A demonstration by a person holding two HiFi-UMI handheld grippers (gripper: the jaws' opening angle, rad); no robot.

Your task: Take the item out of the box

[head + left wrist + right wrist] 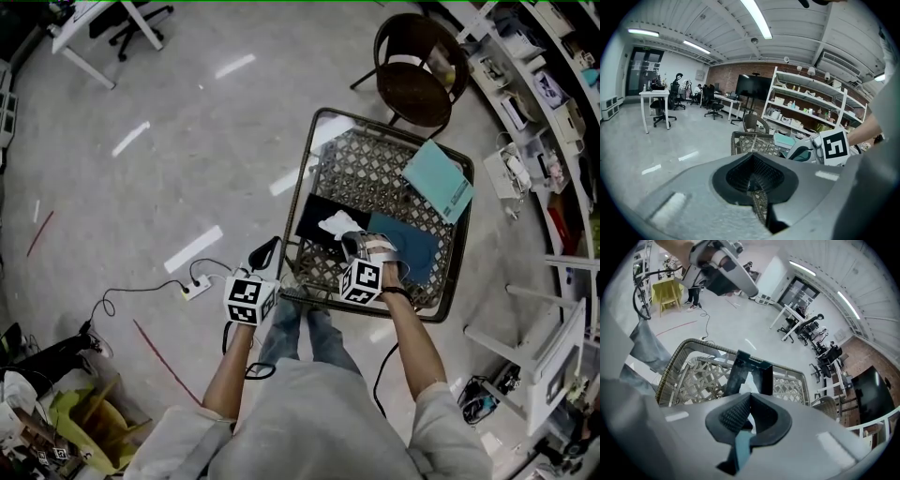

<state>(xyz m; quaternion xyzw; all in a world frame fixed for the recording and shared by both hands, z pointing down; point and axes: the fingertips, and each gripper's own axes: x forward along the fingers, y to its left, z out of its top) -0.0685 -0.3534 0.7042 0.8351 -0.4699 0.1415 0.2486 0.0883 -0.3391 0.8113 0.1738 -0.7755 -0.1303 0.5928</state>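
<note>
The woven wicker box with a dark metal frame [366, 173] stands on the grey floor, right of centre in the head view. Inside it, at the lower right, lies the dark teal flat sheet [408, 246]. The right tongs [361, 248] reach into the box and are closed on that sheet's edge, a blue strip of it pinched between the jaws. A black flat item [323, 220] and a white crumpled paper [339, 225] lie just left of it. A light teal folder [439, 180] rests across the box's upper right corner. The left tongs [267, 251] hang outside the box's lower left rim, closed and empty.
</note>
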